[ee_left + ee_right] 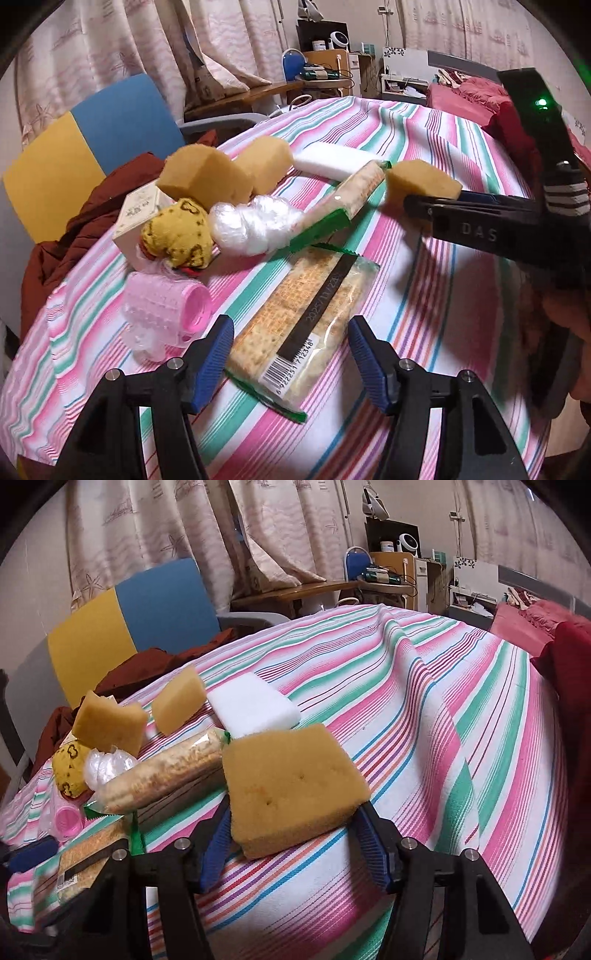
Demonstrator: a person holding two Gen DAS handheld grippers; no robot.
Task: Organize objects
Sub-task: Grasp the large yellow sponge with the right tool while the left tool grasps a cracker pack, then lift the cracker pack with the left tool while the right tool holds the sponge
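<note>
My right gripper (293, 834) is shut on a yellow sponge (291, 786) and holds it above the striped tablecloth (424, 701); it shows in the left wrist view (421, 181) at the right. My left gripper (291, 350) is open, its jaws on either side of a flat cracker pack (306, 314) lying on the cloth. A second cracker pack (347, 195) leans on the pile. Two more yellow sponges (199, 173) (266, 162) and a white sponge (332, 160) lie beyond.
A pink hair roller (166, 314), a yellow sock ball (177, 232), a crumpled clear plastic bag (251, 225) and a small white box (136, 218) crowd the left. A blue-and-yellow chair (85, 144) with brown cloth stands behind. A red bed (472, 96) lies far right.
</note>
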